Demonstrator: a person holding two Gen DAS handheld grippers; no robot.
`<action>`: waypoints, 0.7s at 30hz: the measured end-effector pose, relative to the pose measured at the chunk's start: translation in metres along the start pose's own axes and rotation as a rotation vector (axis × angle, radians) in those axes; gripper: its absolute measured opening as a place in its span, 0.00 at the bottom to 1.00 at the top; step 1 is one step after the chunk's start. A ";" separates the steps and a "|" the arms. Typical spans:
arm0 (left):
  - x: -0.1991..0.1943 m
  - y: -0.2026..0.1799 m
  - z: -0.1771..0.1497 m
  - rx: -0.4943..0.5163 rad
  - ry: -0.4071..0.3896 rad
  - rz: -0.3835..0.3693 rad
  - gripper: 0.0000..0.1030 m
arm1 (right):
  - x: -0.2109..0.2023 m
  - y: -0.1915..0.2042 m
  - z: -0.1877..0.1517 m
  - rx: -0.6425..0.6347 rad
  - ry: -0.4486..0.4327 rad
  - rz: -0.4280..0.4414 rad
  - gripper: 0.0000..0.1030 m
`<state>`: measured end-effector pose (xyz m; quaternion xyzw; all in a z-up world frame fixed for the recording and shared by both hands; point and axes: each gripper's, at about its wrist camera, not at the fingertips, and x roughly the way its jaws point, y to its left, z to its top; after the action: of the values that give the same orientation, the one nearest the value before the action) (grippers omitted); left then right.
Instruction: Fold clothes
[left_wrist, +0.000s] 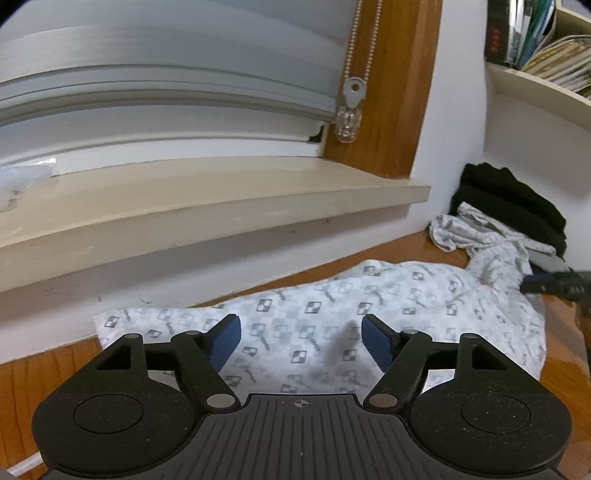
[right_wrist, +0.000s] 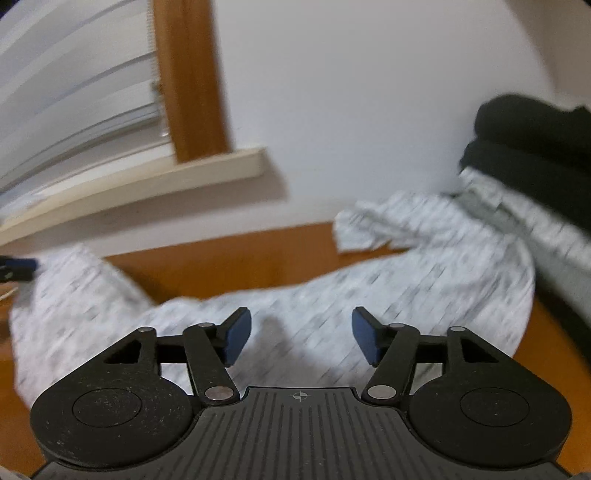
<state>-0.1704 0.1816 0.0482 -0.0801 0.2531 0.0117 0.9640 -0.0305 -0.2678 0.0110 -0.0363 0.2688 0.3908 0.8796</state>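
Your left gripper (left_wrist: 301, 341) hangs over the near part of the patterned white garment (left_wrist: 369, 306), blue pads (left_wrist: 229, 341) spread wide apart, nothing between them but the cloth lying below; no pad presses on fabric. The garment is spread across the wooden tabletop (left_wrist: 48, 369), printed with small grey checkered squares, its left corner close to the white wall under the cream window sill (left_wrist: 207, 199). From there it runs right and narrows into a crumpled, twisted stretch that ends beside a pile of folded black clothing (left_wrist: 513, 199) in the corner. A grey folded piece (left_wrist: 543, 251) sits at the foot of that black pile. At the right edge of the left wrist view a dark, blurred tip of your right gripper (left_wrist: 554, 282) shows just over the garment's bunched part. Right wrist view is smeared by motion. There your right gripper (right_wrist: 301, 338) also stands with jaws apart, empty, above the garment (right_wrist: 388, 288); the cloth lies below the pads, not pinched. The black pile (right_wrist: 535, 147) sits to the upper right in that view, and the left gripper's tip (right_wrist: 18, 267) pokes in at the far left edge. Closed grey blinds (left_wrist: 166, 74) with a bead chain (left_wrist: 364, 40) fill the window; a shelf of books (left_wrist: 554, 48) at upper right.
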 end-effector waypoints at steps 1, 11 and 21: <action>0.001 0.000 0.000 -0.002 -0.001 0.005 0.74 | -0.003 0.004 -0.003 0.005 -0.005 0.001 0.62; -0.001 0.001 -0.003 0.004 -0.003 0.018 0.77 | -0.001 -0.001 -0.012 0.092 -0.046 -0.062 0.69; -0.004 0.002 -0.002 -0.010 -0.029 0.032 0.81 | 0.009 -0.011 -0.015 0.099 0.006 -0.094 0.73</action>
<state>-0.1754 0.1835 0.0480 -0.0807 0.2405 0.0294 0.9668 -0.0243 -0.2737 -0.0084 -0.0067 0.2884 0.3350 0.8970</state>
